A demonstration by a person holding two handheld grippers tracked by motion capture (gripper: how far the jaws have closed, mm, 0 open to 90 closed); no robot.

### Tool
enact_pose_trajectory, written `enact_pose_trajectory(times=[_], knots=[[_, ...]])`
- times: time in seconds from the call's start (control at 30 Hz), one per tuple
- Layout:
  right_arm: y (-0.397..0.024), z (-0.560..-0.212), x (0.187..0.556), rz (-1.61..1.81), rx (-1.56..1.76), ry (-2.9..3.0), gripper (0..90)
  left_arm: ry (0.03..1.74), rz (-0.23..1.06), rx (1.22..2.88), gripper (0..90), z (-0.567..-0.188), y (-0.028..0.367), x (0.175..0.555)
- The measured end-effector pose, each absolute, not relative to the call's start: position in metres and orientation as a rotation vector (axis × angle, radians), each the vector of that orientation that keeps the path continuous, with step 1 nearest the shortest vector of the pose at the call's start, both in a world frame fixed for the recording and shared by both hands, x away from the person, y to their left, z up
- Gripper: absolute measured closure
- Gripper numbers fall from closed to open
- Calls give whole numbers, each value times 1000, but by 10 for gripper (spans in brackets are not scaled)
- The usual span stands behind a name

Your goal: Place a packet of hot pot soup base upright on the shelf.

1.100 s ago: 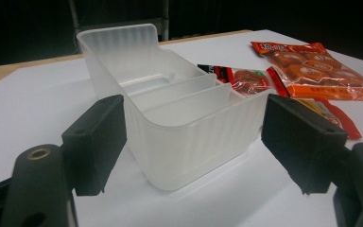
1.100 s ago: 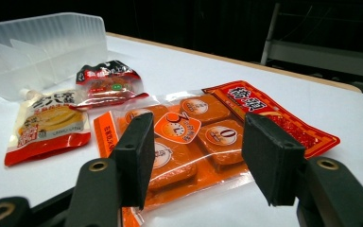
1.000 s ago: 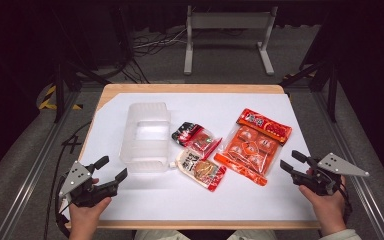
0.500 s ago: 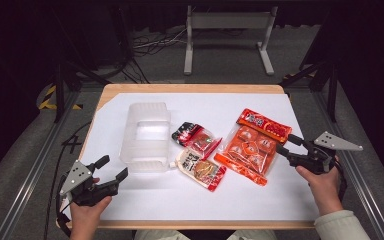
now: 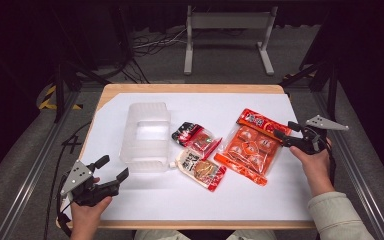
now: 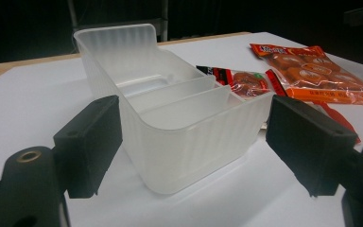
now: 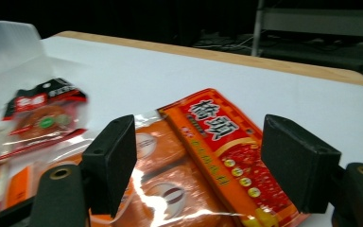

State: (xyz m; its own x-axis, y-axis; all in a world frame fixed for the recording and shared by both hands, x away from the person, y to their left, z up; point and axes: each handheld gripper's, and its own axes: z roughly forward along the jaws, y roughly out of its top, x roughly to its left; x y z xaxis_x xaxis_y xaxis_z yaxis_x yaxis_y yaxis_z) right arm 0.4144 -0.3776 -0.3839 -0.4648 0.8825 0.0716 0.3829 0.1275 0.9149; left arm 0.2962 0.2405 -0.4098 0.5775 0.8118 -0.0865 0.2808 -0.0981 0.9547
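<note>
A clear ribbed plastic container (image 5: 146,137) stands left of the table's middle. My left gripper (image 5: 113,167) hovers open near the front left corner, short of the container (image 6: 179,118); its jaws (image 6: 196,142) frame the near wall without touching it. An orange snack packet (image 5: 250,145) lies at the right. My right gripper (image 5: 286,129) is at the packet's right edge. Its jaws have just been opening and stand open above the packet's red label (image 7: 217,137), gripping nothing. Beside the container lie a red-and-black packet (image 5: 192,135) and a pouch (image 5: 200,170).
A white sheet (image 5: 180,200) covers the wooden table, with bare room along its front and back. The table's right edge (image 5: 305,150) runs close to my right hand. Metal rails flank both sides, and a stand (image 5: 227,30) is beyond the far edge.
My right gripper has moved away from the front right corner, up and leftward to the orange packet's edge, and its jaws have widened. The left gripper has stayed in place.
</note>
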Motion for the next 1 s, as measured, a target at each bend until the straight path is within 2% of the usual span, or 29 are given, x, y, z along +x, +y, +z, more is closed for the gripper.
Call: enact_pose_trajectory(times=[0.43,1.0], knots=[[-395,-418,457,1154,1428,1892,252,927,556,1669,200,-412,240,298],[-414,-438,471,1110,1592,1871,218,948,526,1670,188,-415,242,301]])
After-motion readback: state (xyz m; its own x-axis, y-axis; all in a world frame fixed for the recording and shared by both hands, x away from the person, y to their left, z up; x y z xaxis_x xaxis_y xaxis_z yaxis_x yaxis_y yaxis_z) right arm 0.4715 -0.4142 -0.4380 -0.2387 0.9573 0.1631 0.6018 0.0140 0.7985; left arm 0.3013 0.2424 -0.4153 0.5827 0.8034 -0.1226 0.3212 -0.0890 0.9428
